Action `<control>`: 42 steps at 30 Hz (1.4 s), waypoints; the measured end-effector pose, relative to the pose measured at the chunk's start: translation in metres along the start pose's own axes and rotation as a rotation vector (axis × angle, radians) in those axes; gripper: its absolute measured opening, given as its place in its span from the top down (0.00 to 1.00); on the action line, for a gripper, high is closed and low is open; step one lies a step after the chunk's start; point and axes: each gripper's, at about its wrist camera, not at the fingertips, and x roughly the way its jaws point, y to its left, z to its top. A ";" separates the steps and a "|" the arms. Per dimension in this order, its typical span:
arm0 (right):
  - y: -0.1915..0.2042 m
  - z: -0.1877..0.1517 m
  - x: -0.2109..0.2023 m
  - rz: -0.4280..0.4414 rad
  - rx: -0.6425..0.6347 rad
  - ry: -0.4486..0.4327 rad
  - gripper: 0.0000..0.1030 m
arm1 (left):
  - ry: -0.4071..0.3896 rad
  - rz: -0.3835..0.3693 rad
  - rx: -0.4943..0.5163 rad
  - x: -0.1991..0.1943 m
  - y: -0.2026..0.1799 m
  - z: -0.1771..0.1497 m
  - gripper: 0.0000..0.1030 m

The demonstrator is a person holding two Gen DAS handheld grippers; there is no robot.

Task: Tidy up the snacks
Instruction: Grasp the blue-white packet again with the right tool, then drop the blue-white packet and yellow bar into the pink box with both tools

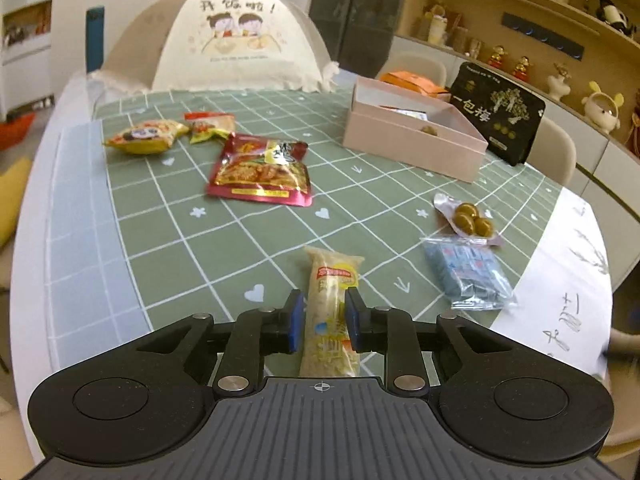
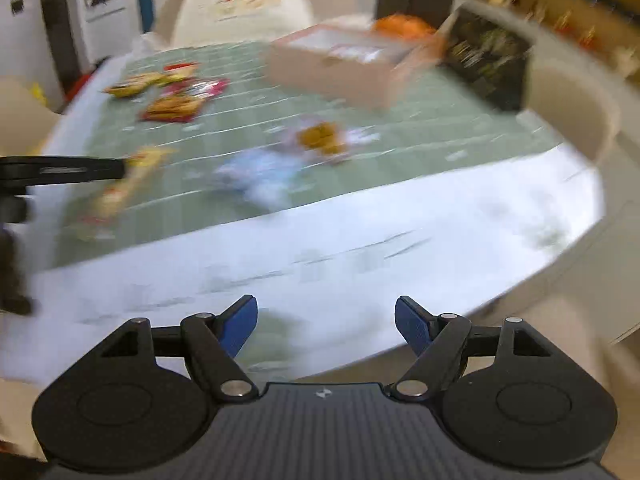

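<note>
A long pale-yellow snack pack [image 1: 334, 272] lies lengthwise between the blue pads [image 1: 297, 320] of my left gripper [image 1: 323, 308], which is shut on its lower half just above the green checked cloth [image 1: 192, 248]. An open pink box [image 1: 416, 136] stands at the far right, with small items inside. Loose on the cloth are a red pouch [image 1: 260, 172], a yellow bag [image 1: 146, 140], a small red-and-yellow packet [image 1: 208, 124], a pack of brown-green balls [image 1: 470, 218] and a blue pack [image 1: 466, 276]. My right gripper [image 2: 326, 320] hangs open and empty over the table's white near edge [image 2: 360, 240]; that view is blurred.
A cream mesh food cover [image 1: 232, 44] stands at the table's far side. A black bag [image 1: 498, 112] and an orange package [image 1: 412, 80] sit behind the pink box. Shelves with figurines [image 1: 600, 108] line the right wall. A chair back [image 2: 572, 104] stands by the table's right edge.
</note>
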 end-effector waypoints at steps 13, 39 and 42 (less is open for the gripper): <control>-0.003 0.106 0.080 0.206 0.073 0.120 0.25 | 0.102 0.020 0.065 0.016 -0.007 0.021 0.72; -0.005 0.156 0.057 0.235 -0.024 0.121 0.44 | 0.159 -0.117 -0.047 0.042 -0.011 0.060 0.69; -0.026 0.161 0.048 0.249 -0.032 0.056 0.44 | 0.051 -0.144 -0.046 0.025 -0.030 0.094 0.69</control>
